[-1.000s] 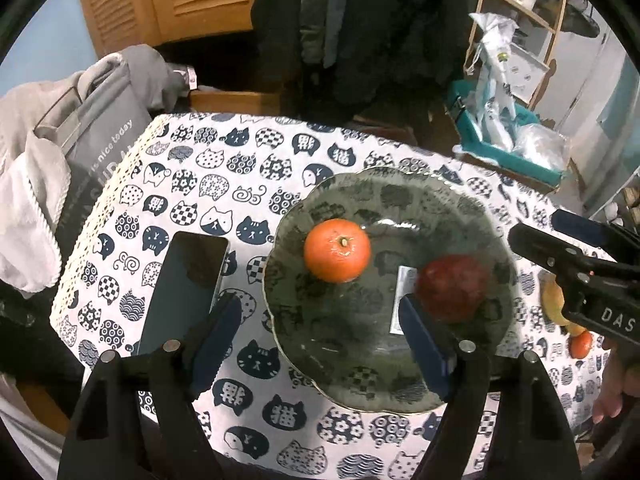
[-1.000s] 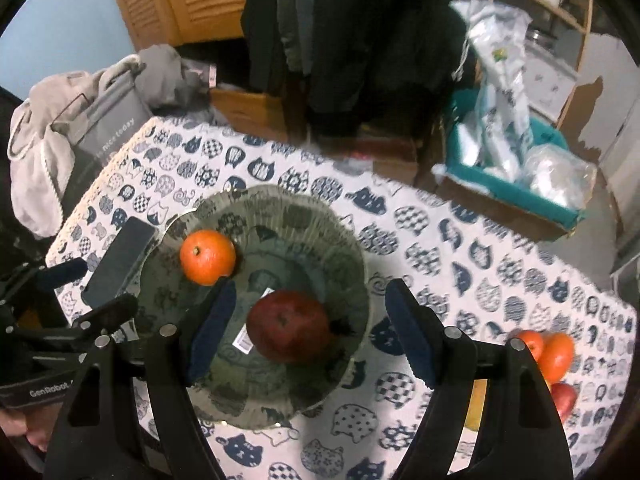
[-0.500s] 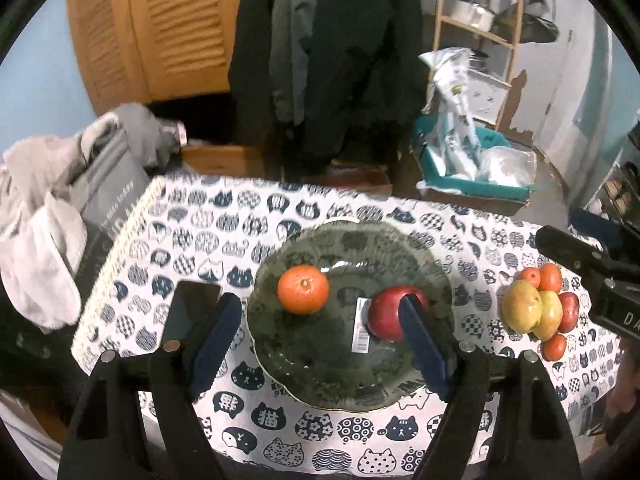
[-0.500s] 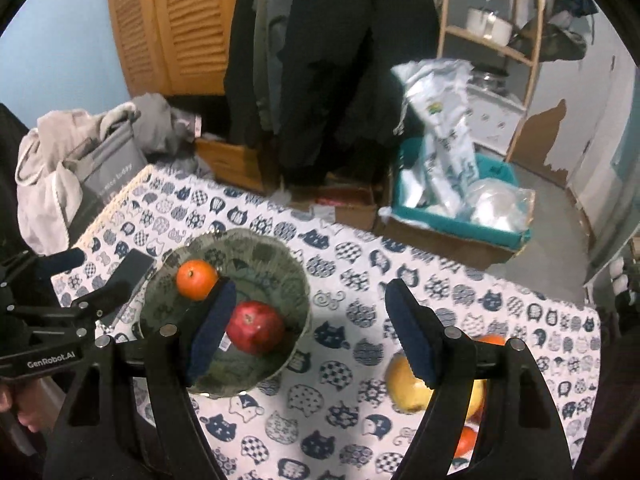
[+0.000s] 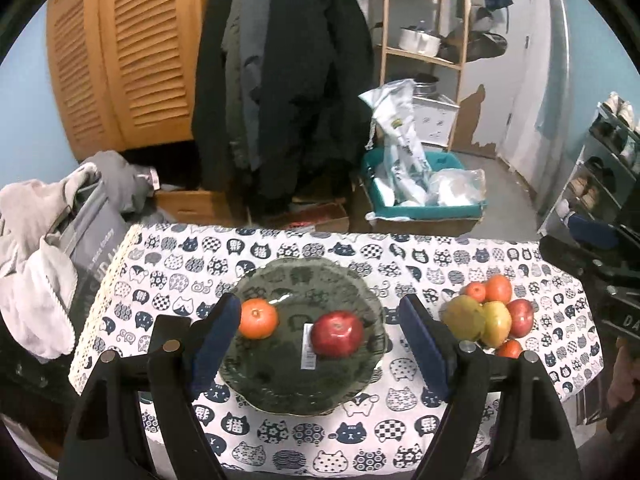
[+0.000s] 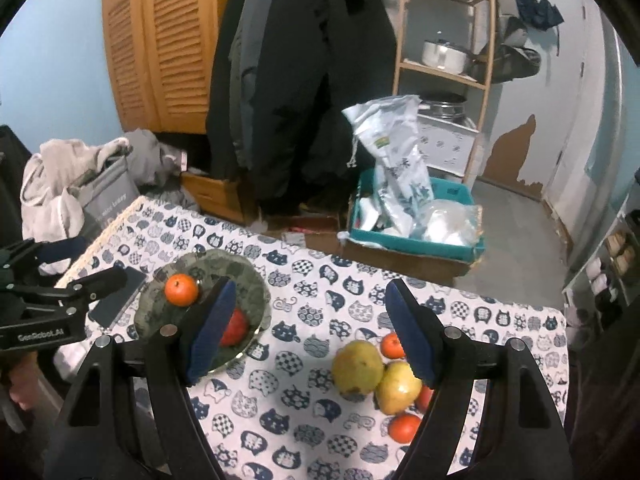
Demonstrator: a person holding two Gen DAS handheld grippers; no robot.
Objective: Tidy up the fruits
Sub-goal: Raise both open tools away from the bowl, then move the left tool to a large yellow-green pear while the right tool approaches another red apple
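Our right tool (image 6: 308,328), spread and empty, hangs nearer the loose fruit pile (image 6: 376,376) than the plate (image 6: 160,312) at its left.

The left hand-held gripper (image 5: 316,346) is black plastic with two long arms. Each arm ends in a flat dark blue pad (image 5: 212,344). Small round silver screws sit on top of the arms. The right hand-held gripper (image 6: 308,330) looks just the same. Seen from the side, the left one has small white letters that say GenRobot.AI.
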